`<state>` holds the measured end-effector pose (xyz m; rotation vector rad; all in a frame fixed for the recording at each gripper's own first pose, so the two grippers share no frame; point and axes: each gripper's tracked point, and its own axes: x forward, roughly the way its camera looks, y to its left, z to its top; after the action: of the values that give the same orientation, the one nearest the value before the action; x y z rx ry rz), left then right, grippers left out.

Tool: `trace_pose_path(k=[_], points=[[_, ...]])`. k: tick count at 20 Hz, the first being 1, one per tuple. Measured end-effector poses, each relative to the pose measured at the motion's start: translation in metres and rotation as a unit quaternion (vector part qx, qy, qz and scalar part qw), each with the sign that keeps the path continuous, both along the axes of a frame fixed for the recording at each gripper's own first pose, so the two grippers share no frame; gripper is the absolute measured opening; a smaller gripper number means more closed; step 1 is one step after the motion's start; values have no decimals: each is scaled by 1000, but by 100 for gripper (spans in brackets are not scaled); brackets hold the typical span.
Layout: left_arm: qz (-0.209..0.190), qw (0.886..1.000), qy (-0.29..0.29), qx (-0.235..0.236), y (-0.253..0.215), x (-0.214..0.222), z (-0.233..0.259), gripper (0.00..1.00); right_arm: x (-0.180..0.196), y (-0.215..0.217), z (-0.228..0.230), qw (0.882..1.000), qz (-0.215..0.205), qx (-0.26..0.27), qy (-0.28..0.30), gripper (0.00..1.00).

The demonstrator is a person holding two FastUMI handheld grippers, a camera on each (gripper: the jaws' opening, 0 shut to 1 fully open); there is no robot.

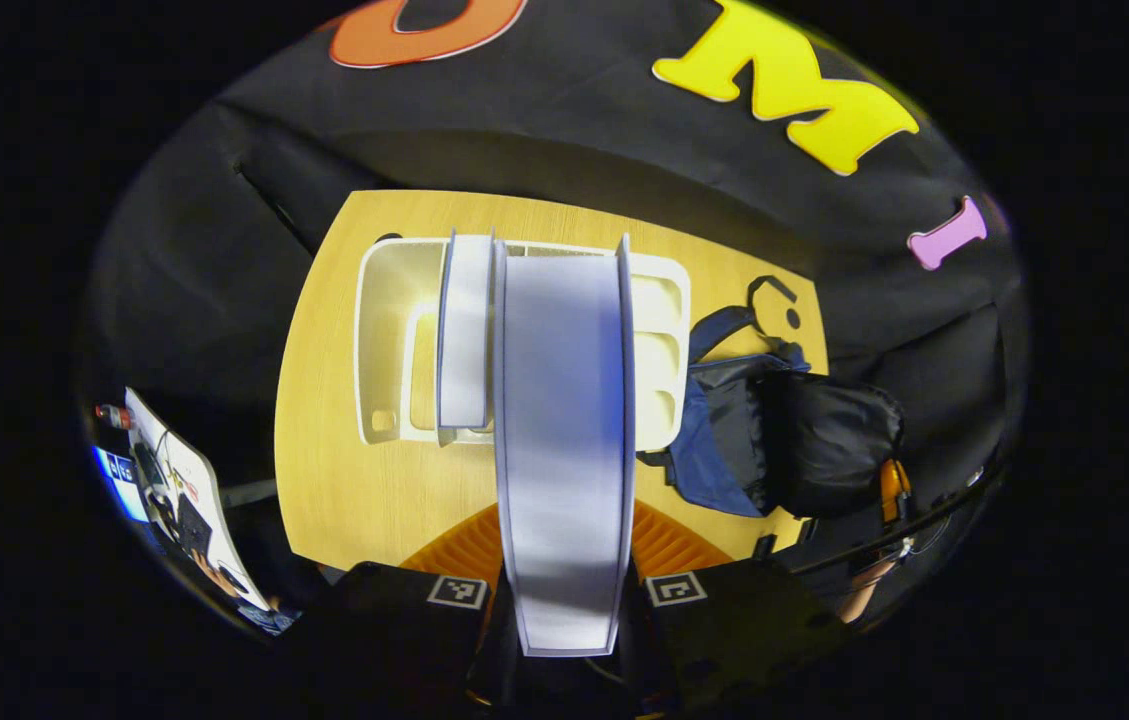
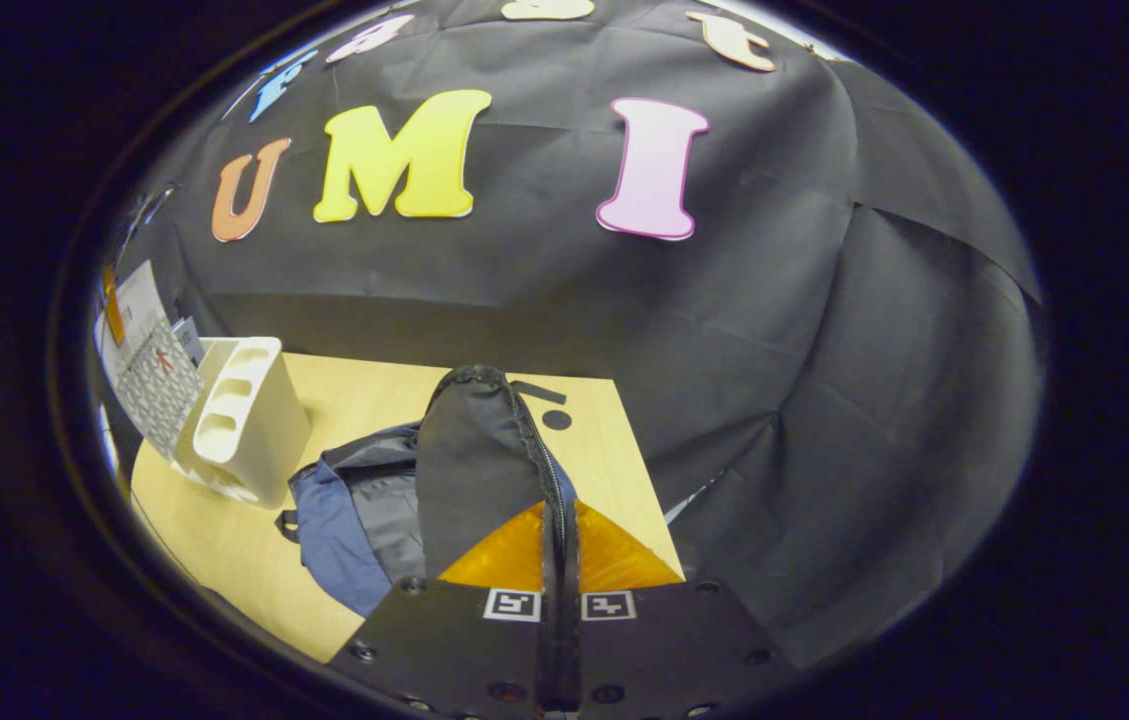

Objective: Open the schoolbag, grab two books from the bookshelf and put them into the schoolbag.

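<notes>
Seen from above in the left gripper view, my left gripper (image 1: 564,592) is shut on a pale grey book (image 1: 564,420) held edge-on over the white bookshelf (image 1: 384,330). A second book (image 1: 465,330) stands in that shelf. The blue and black schoolbag (image 1: 784,430) lies to its right, with the other gripper (image 1: 892,490) at its near edge. In the right gripper view my right gripper (image 2: 559,560) is shut on the bag's black zippered flap (image 2: 479,470) and holds it up. The schoolbag (image 2: 344,530) lies open beneath, beside the bookshelf (image 2: 244,420).
Bag and shelf rest on a light wooden table (image 1: 364,500), whose right edge (image 2: 614,470) runs close to the bag. Black cloth walls enclose the far and right sides. A patterned book (image 2: 156,385) shows at the shelf's left end.
</notes>
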<state>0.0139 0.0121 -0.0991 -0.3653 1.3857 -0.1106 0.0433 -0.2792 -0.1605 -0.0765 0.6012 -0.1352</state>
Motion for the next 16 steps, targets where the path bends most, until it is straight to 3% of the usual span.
trace_pose_path(k=[4,7,10,12,13,16], points=[[38,991,-22,-123,-44,-13,25,43,-10,-2,2,1000,-10,-3,3,0],[39,975,-44,-214,-94,-10,30,43,-11,-6,6,1000,-14,-17,1,0],[31,959,-64,-274,-139,-7,26,43,-10,-8,4,999,-21,-28,1,0],[30,954,-67,-291,-165,-9,8,43,-8,2,-22,1000,-21,-12,20,0],[29,956,-59,-286,-177,-15,-11,43,-8,11,-40,999,-13,0,39,3],[25,968,-39,-245,-172,-27,-57,43,-7,37,-56,999,12,18,49,0]])
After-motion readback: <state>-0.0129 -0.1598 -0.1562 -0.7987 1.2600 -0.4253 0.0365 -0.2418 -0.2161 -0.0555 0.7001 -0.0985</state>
